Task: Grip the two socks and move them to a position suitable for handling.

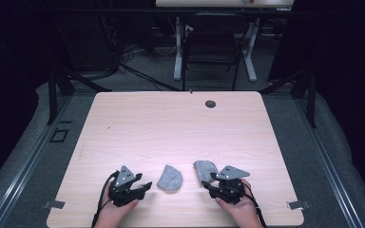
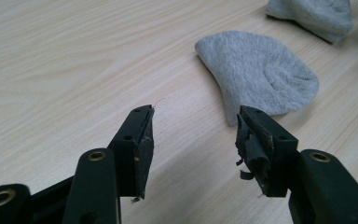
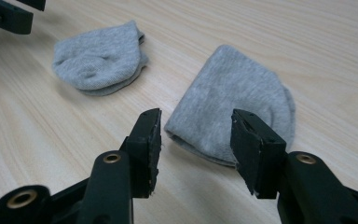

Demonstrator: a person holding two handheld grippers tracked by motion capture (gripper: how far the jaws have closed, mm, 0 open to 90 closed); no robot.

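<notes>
No legible text or labels

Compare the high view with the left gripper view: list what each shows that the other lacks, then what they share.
High view alone: the person's hands, the right gripper with open jaws beside the right sock, the table's far edge with its round hole, and a chair on the floor beyond.

Left gripper view alone: the frayed, peeling pad on one jaw of the left gripper.

Shared: the left gripper, open and holding nothing; both grey socks, with the left sock just ahead of its jaws; the wooden table.

L gripper [image 2: 193, 140] jaws apart, grey sock [image 2: 258, 72] ahead, 2nd sock [image 2: 312, 14] beyond
</notes>
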